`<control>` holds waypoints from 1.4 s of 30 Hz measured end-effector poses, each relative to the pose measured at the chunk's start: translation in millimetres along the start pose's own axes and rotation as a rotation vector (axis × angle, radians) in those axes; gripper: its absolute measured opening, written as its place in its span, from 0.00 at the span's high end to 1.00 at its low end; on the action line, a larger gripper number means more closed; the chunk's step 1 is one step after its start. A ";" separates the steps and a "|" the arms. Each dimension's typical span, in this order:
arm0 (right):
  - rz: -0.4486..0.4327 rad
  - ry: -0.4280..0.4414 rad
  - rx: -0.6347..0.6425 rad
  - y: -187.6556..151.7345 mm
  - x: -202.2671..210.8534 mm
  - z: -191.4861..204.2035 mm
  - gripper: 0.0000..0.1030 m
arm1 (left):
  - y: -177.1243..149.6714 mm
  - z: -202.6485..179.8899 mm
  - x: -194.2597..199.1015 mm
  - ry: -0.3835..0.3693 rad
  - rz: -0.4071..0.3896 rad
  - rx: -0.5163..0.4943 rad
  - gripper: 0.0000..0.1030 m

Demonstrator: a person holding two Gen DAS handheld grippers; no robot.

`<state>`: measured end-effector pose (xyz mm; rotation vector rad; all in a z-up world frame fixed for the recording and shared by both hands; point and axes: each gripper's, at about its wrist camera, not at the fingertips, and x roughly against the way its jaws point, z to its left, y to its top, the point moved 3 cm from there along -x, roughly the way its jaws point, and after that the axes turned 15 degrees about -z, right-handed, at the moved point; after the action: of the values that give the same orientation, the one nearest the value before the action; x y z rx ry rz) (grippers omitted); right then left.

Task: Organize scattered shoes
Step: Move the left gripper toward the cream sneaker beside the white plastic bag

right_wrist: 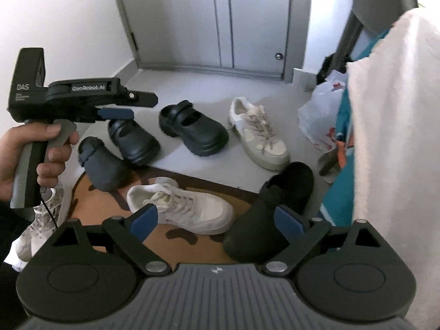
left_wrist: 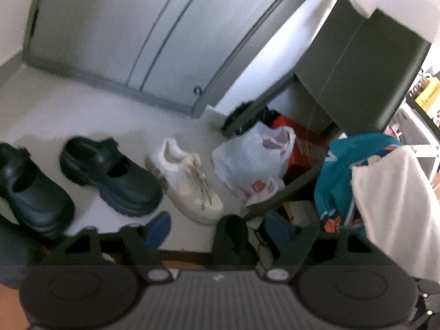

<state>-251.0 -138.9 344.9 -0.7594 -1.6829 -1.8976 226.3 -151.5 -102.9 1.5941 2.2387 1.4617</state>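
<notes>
- The step in hand looks like a reach for the next stray shoe, and the best candidate is the white sneaker on the mat [right_wrist: 181,209], which lies on its own on the brown doormat [right_wrist: 192,236] while its likely mate, the white sneaker by the door [right_wrist: 260,133], already stands on the grey entry floor [right_wrist: 220,88]
- To do it well, I would bring the right gripper [right_wrist: 217,220] down over the sneaker's heel collar or side wall, where there is a firm edge, rather than the laces, then set it parallel and just beside its mate, toes the same way
- The right gripper's jaws stand wide apart and empty; the sneaker on the mat lies just beyond and between the blue pads [right_wrist: 144,217], not touched by them
- A black clog [right_wrist: 275,211] lies near the right-hand pad, tilted on the mat's edge, so the descent should stay left of it
- The left gripper [right_wrist: 129,107], held in a hand [right_wrist: 35,154], hovers above two dark clogs with jaws parted and nothing between them
- From the left wrist view, a pair of black chunky strap shoes [left_wrist: 110,173] and the white sneaker stand side by side on the floor beyond its fingers
- A white plastic bag [left_wrist: 253,162] sits right of the row; keep placed shoes off it
</notes>
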 end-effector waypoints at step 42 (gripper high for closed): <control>0.034 -0.060 0.063 26.4 -16.9 -45.3 0.03 | -31.2 31.3 -241.8 0.015 0.078 0.253 0.54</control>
<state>-224.6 -187.1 348.4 -0.8224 -1.7471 -1.8065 334.3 -313.3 -253.2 1.7616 2.4811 1.2504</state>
